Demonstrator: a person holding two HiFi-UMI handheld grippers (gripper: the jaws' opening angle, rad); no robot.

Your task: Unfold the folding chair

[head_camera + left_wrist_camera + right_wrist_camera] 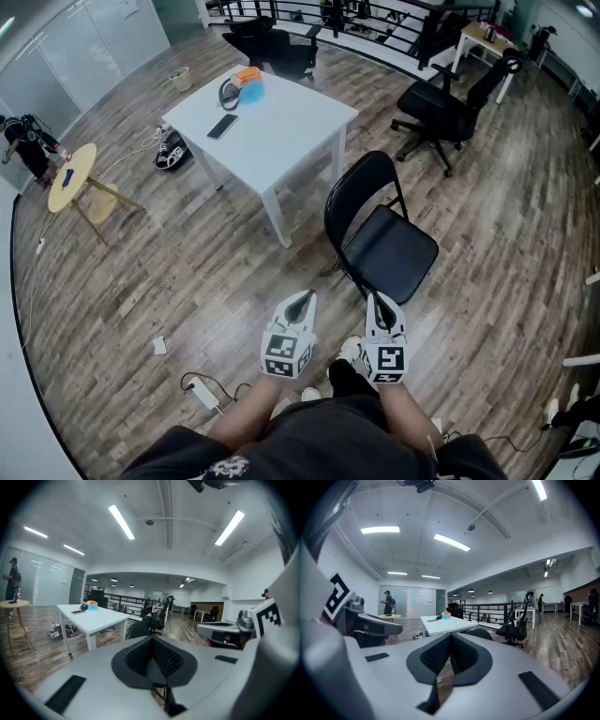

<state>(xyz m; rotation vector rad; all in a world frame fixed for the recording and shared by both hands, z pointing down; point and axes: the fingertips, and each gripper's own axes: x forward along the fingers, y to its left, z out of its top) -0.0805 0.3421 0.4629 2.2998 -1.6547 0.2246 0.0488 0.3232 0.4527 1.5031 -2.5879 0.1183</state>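
The left gripper [298, 302] is shut tight and holds nothing. The black folding chair [389, 248] stands open on the floor, just ahead and to the right. Its back is near the white table [272, 122]. The right gripper [379, 305] is shut and empty too. It is nearer, right by the seat's front edge.

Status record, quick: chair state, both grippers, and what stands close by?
chair: folding chair open, seat down, standing on the floor beside the white table
left: left gripper jaws together, empty, left of the seat, apart from it
right: right gripper jaws together, empty, tip at the seat's front edge; contact unclear
nearby: black office chair beyond the folding chair
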